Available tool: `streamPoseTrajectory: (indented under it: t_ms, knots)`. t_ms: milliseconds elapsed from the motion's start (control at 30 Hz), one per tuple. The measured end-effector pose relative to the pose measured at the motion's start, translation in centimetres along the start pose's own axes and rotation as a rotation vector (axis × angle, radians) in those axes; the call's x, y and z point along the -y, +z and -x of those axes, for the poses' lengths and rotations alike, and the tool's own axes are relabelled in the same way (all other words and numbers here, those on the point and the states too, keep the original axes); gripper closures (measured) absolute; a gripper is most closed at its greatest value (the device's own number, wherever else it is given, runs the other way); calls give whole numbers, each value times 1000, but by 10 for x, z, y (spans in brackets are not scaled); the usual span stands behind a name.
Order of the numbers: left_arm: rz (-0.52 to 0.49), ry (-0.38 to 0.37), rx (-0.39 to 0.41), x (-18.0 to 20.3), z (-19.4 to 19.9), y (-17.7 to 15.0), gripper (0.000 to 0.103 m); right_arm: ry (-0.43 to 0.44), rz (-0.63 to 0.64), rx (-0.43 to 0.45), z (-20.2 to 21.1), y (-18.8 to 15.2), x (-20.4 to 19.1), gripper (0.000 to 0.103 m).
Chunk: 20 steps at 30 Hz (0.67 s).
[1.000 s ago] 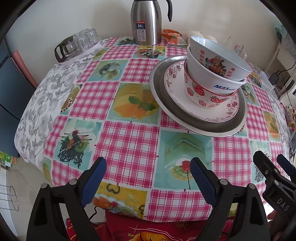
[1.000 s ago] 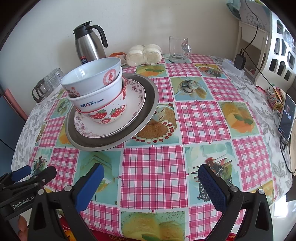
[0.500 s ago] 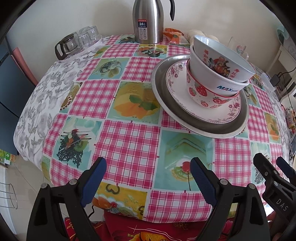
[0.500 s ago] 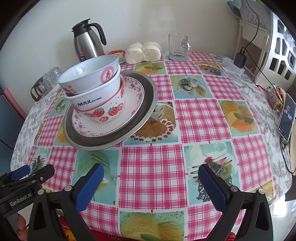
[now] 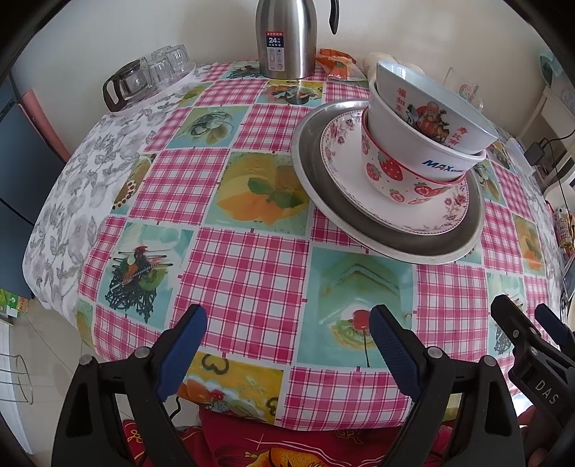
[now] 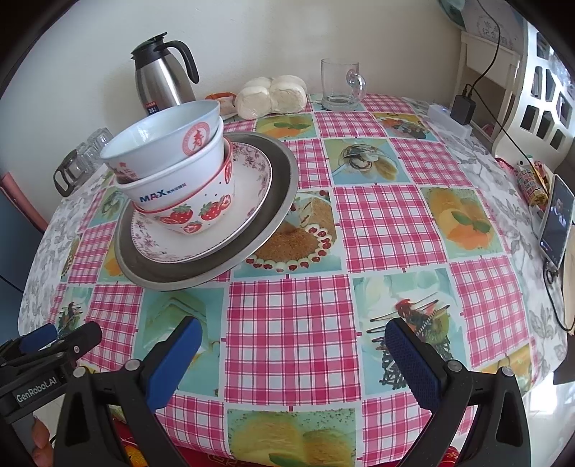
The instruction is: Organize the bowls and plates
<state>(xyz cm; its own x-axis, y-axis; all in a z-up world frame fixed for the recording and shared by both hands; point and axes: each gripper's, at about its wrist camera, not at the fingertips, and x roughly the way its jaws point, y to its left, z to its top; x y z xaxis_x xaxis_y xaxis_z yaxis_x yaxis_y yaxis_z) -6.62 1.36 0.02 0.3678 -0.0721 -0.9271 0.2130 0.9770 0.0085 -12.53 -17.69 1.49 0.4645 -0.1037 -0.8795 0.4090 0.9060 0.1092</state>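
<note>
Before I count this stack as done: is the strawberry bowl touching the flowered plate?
Touching. The left wrist view shows the strawberry bowl standing directly on the flowered plate, no gap under its base.

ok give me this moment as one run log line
left gripper: open, empty | right gripper: open, empty | three bowls: nested on floral plate, on metal plate | contact: none

The wall [image 6: 287, 32] is plain and cream. A round table [image 6: 388, 215] has a pink checked cloth. A white shelf [image 6: 539, 89] stands beside it.
</note>
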Motion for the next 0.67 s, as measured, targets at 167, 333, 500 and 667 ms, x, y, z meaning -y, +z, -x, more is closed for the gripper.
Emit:
streamPoseTrajectory:
  t_ms: [167,333,500,667]
  knots:
    - [1,-3,-4,0,-1,0,11,-1,0,-1,0,0,0,0]
    - [0,-5,-4,-1,-1,0,11,-1,0,-1,0,0,0,0]
    - [1,-4,14,0,1,-1,11,-1,0,-2,-1,0,0,0]
    - [1,-25,24,0,4,0,11,-1,0,-2,-1,0,1,0]
